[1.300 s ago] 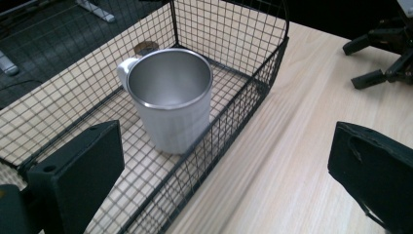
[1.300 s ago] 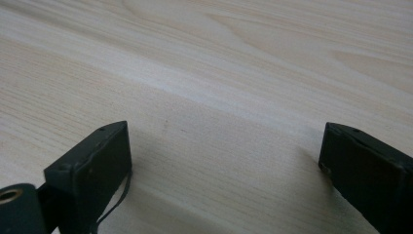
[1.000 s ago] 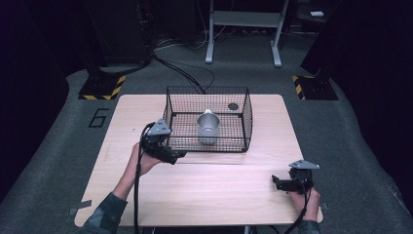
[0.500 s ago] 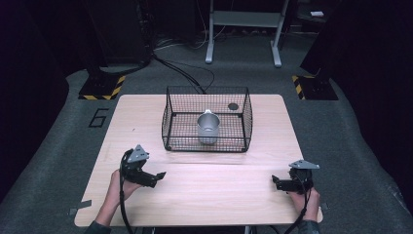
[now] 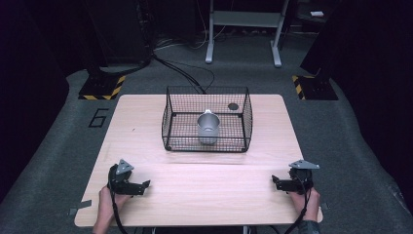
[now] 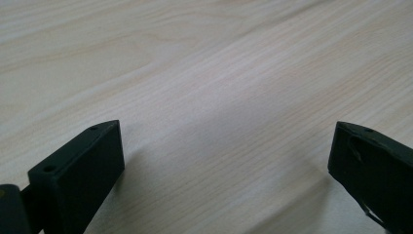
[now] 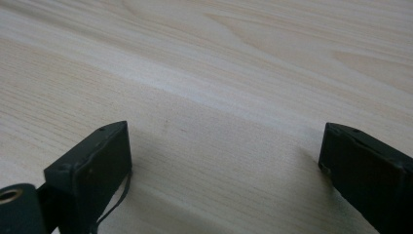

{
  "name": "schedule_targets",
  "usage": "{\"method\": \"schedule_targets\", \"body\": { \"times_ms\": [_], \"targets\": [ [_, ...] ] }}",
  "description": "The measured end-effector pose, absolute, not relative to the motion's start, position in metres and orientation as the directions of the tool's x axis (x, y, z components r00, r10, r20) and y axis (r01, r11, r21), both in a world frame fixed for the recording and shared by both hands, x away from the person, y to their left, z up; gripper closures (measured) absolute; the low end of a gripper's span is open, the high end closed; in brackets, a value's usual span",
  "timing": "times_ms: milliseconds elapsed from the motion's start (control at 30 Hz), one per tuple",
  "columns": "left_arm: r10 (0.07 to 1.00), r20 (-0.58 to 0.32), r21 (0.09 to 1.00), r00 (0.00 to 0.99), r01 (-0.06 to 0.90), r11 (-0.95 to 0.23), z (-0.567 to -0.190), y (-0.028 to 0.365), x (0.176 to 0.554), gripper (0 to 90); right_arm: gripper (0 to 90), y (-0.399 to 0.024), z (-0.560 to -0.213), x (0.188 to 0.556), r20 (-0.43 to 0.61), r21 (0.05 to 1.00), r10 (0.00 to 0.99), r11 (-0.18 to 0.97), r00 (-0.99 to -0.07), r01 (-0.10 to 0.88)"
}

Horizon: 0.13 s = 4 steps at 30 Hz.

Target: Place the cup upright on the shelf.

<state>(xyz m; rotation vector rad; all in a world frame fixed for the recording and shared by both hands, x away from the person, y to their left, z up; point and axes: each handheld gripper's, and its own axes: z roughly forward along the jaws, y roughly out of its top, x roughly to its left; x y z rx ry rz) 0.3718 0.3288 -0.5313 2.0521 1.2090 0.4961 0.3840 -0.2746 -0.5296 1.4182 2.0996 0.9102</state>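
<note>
Resting low at the near edge of the tabletop point(image 5: 204, 195), both tools sit quiet. Left tool point(image 5: 144, 185) lies at the near-left corner, jaws pointing in toward the middle, a hand point(image 5: 104, 202) wrapped around its grip. Along its own view the left tool point(image 6: 224, 170) is released, jaws spread wide with bare wood grain between them. Over on the near-right, the right tool point(image 5: 275, 182) points leftward, held by the other hand point(image 5: 308, 199); its own view shows the right tool point(image 7: 224, 165) released too, nothing between the jaws but pale wood. Well apart from both, toward the far side of the tabletop, the metal cup point(image 5: 208, 128) stands upright inside the black wire basket point(image 5: 168, 122), handle toward the far side.
</note>
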Motion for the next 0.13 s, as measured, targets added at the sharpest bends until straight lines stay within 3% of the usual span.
{"method": "schedule_targets", "body": {
  "times_ms": [133],
  "targets": [
    [0.877,-0.024,0.724,0.48,0.613,-0.316,-0.5306,0.33,0.372,0.1,4.3,-0.2743,-0.5296,0.3842,-0.001,0.731,0.929,0.254,-0.371,0.634]
  ]
}}
